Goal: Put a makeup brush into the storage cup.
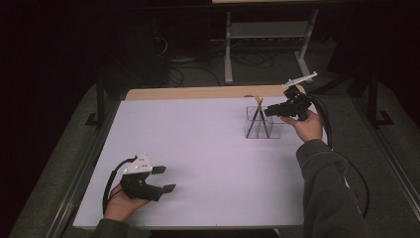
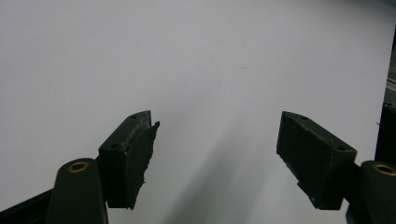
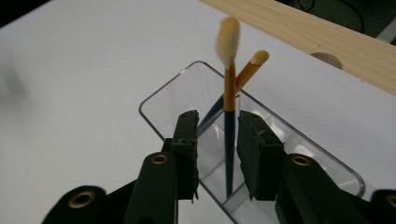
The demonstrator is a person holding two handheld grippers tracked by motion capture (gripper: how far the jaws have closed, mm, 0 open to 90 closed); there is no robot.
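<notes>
A clear divided container (image 1: 273, 132) stands at the back right of the white table, holding two crossed brushes (image 1: 258, 117). My right gripper (image 1: 270, 111) hovers at its top from the right. In the right gripper view the jaws (image 3: 219, 120) are open either side of an upright brush (image 3: 229, 88) with a tan bristle tip, orange neck and dark handle. There is a gap on both sides, and the tip is blurred. A second brush (image 3: 250, 68) leans behind it inside the container (image 3: 158, 99). My left gripper (image 1: 165, 179) rests low at the front left, open (image 2: 215, 140) and with nothing between its pads.
White sheet (image 1: 208, 144) covers the table. A bare wooden strip (image 1: 198, 92) with a round hole (image 3: 327, 59) runs along the far edge. Beyond it are desk legs and cables on a dark floor. Cables trail from both grippers.
</notes>
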